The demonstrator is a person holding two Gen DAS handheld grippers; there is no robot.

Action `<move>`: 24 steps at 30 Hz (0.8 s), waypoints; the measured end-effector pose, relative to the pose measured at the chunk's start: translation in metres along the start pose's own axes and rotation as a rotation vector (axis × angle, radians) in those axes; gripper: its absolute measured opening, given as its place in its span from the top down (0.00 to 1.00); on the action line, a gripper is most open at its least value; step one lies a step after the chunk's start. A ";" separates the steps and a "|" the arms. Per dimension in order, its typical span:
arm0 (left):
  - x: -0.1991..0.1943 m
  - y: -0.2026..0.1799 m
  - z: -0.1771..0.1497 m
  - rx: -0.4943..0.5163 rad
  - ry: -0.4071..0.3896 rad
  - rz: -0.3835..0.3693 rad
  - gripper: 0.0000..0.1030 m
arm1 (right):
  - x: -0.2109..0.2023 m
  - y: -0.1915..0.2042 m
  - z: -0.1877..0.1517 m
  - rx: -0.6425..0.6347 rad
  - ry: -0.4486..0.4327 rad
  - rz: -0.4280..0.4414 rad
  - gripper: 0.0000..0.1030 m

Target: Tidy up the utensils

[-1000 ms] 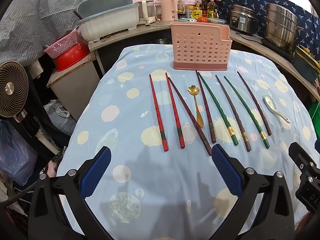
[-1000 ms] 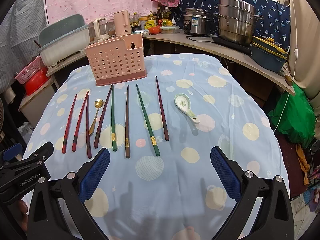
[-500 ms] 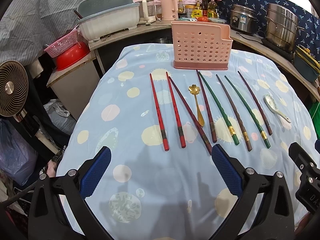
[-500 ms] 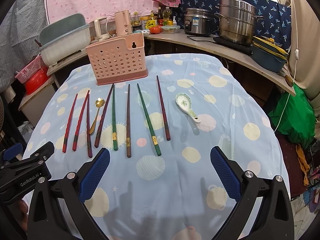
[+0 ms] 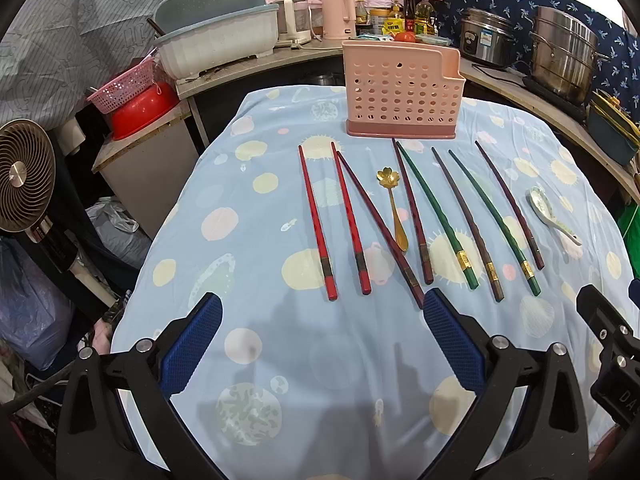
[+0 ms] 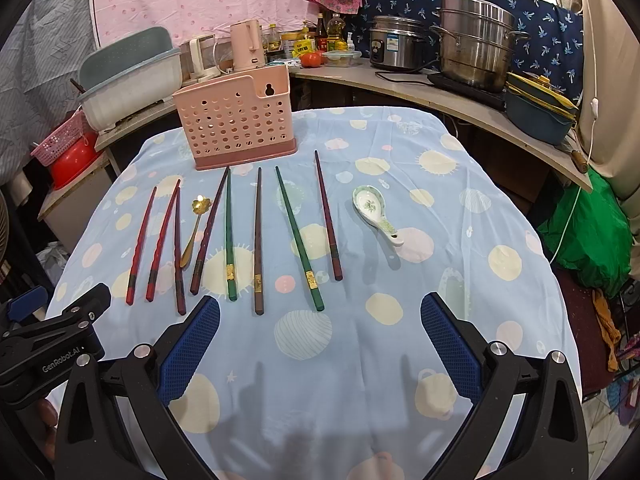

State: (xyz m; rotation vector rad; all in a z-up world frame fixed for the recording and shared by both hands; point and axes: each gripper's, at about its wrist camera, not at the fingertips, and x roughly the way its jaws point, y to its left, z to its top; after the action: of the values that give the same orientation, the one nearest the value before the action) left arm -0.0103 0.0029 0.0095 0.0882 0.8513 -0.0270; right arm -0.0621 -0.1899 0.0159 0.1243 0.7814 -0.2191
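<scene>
Several chopsticks lie side by side on the blue spotted tablecloth [image 5: 248, 360]: two red ones [image 5: 316, 224] at the left, dark maroon ones [image 5: 380, 228], green ones [image 5: 436, 216] and brown ones [image 5: 466, 220]. A gold flower spoon [image 5: 394, 208] lies among them. A white ceramic spoon [image 5: 550, 216] lies at the right; it also shows in the right wrist view [image 6: 376, 214]. A pink perforated utensil holder [image 5: 402, 90] stands upright behind them. My left gripper [image 5: 320, 344] is open and empty near the chopstick ends. My right gripper [image 6: 320, 344] is open and empty too.
A counter behind holds a white dish tub [image 5: 216, 44], a pink kettle [image 5: 339, 14], bottles, a rice cooker [image 6: 394, 48] and steel pots [image 6: 476, 44]. A fan [image 5: 22, 188] stands at the left. A green bag [image 6: 592, 240] lies right of the table.
Both grippers have drifted slightly; the utensils sit a touch lower in both views. Nothing was picked up or moved.
</scene>
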 end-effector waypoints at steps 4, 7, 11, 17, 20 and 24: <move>0.000 0.000 0.000 -0.001 0.001 -0.001 0.07 | 0.000 -0.001 0.000 0.001 0.000 0.001 0.06; 0.000 0.000 0.000 0.000 0.001 -0.001 0.07 | 0.001 0.000 0.000 0.000 0.001 0.003 0.06; 0.001 0.000 0.000 -0.001 0.003 -0.001 0.07 | 0.001 0.000 0.000 0.000 0.001 0.003 0.06; 0.002 0.001 0.000 -0.001 0.006 -0.002 0.07 | 0.001 0.001 0.000 0.001 0.002 0.004 0.06; 0.005 0.001 0.000 -0.003 0.011 -0.005 0.07 | 0.002 0.002 -0.001 0.002 0.003 0.003 0.06; 0.011 0.007 0.002 -0.019 0.026 -0.011 0.07 | 0.007 0.000 0.000 0.006 0.008 0.003 0.06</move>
State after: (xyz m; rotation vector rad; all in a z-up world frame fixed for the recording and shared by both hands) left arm -0.0017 0.0093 0.0030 0.0661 0.8783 -0.0281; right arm -0.0572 -0.1914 0.0112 0.1320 0.7884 -0.2187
